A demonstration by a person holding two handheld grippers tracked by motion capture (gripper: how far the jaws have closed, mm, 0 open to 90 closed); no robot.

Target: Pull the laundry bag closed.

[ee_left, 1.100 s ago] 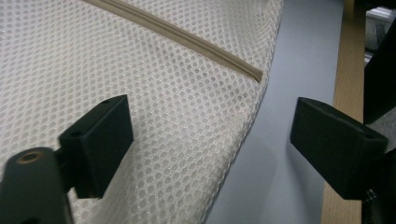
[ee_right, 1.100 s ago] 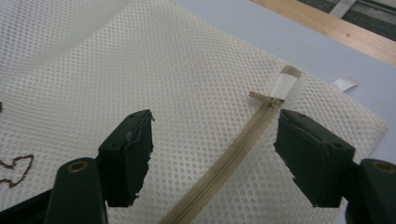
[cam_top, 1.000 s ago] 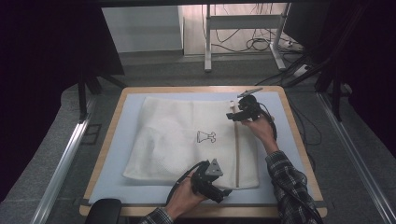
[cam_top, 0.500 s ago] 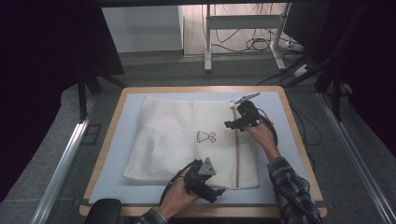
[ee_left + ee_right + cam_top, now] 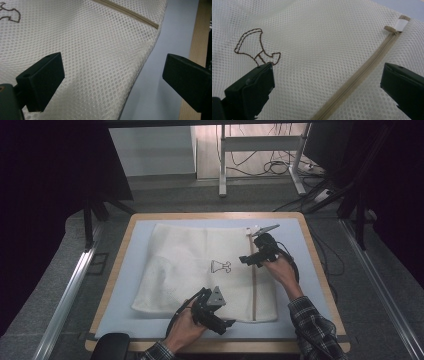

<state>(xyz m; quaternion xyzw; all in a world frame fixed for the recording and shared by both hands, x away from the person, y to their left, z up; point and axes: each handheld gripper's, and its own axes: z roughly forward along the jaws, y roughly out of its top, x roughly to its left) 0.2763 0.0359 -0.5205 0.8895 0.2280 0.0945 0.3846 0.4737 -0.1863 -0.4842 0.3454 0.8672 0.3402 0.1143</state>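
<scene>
A white mesh bag lies flat on a light blue mat. A brown stitched emblem marks its middle, and a beige zipper runs down its right side. My left gripper is at the bag's near edge, open. Its jaws have just been opening and straddle the bag's edge without pressing it. My right gripper hovers open over the mesh between emblem and zipper. Its jaws have just been opening with nothing gripped. The zipper pull lies at the far end.
The mat covers a wooden-rimmed table. A black object sits at the near left corner. Metal rails run along both sides, and a desk frame with cables stands on the floor behind.
My right gripper has come from the bag's far right corner toward the near side along the zipper, its jaws spreading. My left gripper has shifted a little to the left at the near edge.
</scene>
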